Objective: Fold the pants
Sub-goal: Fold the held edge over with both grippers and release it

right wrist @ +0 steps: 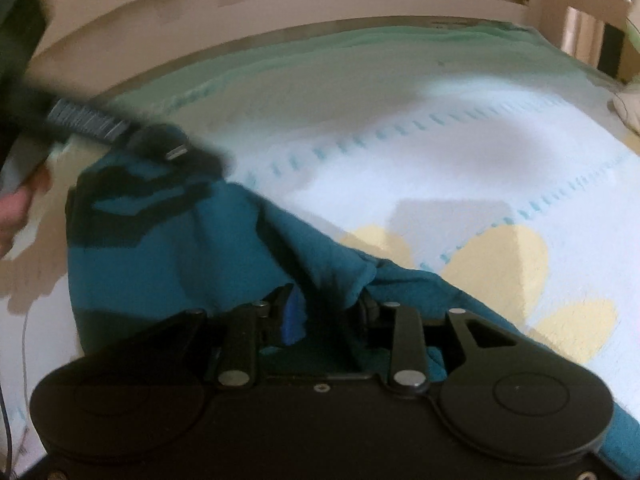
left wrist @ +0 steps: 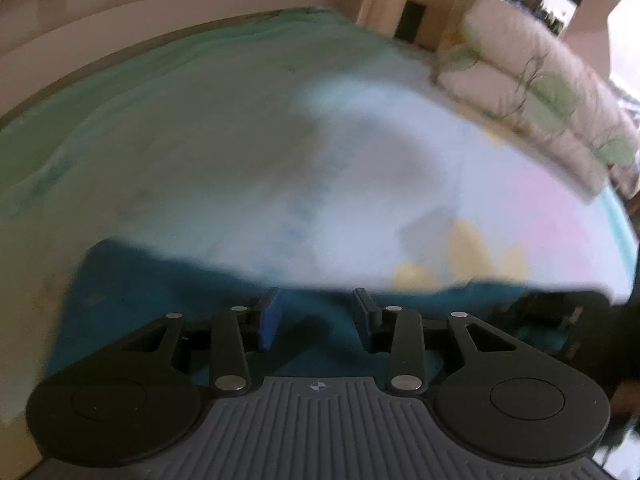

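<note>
Lying bunched on the near part of the bed, the teal pants (right wrist: 208,248) spread from under the right gripper (right wrist: 326,312) toward the left gripper (left wrist: 316,312), which the right wrist view shows at the cloth's far left edge; a ridge of fabric rises just in front of the right gripper, whose jaws stand partly apart with cloth between them, though the pads do not appear to press on it; the left gripper's jaws are likewise partly apart over the teal cloth, and the blur leaves it unclear whether they pinch anything. The risk from here, as I judge it, is that one gripper lifts without a true hold, so the cloth slides out and the fold lands crooked; the raised ridge could also get trapped inside the fold and leave a lump; a pull by one hand alone would drag the pants askew across the soft sheet. Under them lies a pale bedsheet (right wrist: 460,168) printed with yellow shapes and dashed blue lines; a green blanket (left wrist: 120,128) covers the far side; a floral pillow (left wrist: 540,92) sits at the right; a beige slatted headboard (right wrist: 320,4) closes the back, with shelving dimly beyond.
</note>
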